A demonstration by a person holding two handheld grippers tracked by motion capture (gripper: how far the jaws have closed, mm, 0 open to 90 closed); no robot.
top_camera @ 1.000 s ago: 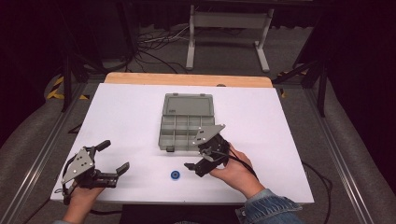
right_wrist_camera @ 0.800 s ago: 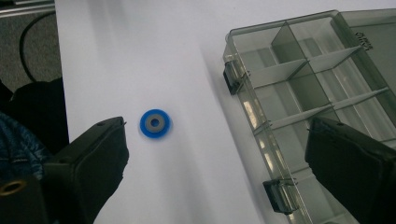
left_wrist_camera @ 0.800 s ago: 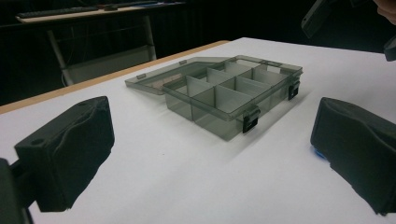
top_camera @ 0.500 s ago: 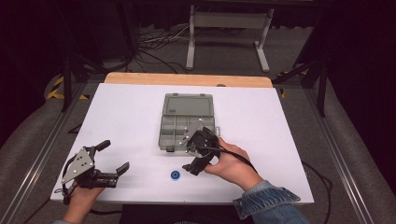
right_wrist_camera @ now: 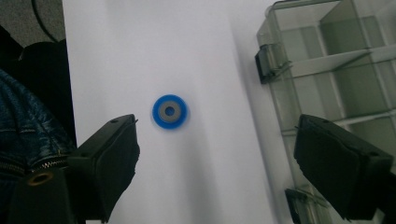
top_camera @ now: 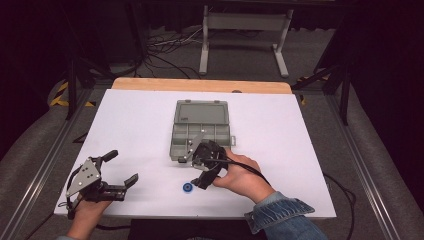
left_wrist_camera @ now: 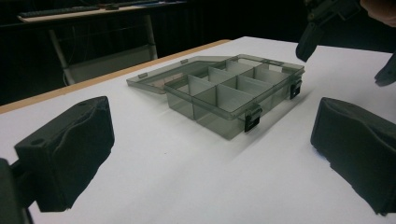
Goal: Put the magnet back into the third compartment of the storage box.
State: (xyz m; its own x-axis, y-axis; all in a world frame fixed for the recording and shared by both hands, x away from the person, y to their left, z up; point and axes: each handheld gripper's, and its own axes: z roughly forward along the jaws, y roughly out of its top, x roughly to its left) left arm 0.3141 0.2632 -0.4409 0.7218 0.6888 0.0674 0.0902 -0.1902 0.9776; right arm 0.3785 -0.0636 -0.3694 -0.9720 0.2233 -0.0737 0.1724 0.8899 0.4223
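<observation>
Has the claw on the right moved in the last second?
Yes. The right claw has swung left along the box's near edge, toward the blue ring.

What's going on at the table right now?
Right tool open above blue ring. Left tool open, idle. Compartment box open, empty. Nothing in the way.

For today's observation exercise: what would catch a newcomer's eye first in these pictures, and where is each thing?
The clear grey compartment box lies open at the middle of the white table, its lid flat behind it. A small blue ring lies alone on the table in front of it, and the right gripper hangs open above it. The left gripper rests open near the table's front left corner.
</observation>
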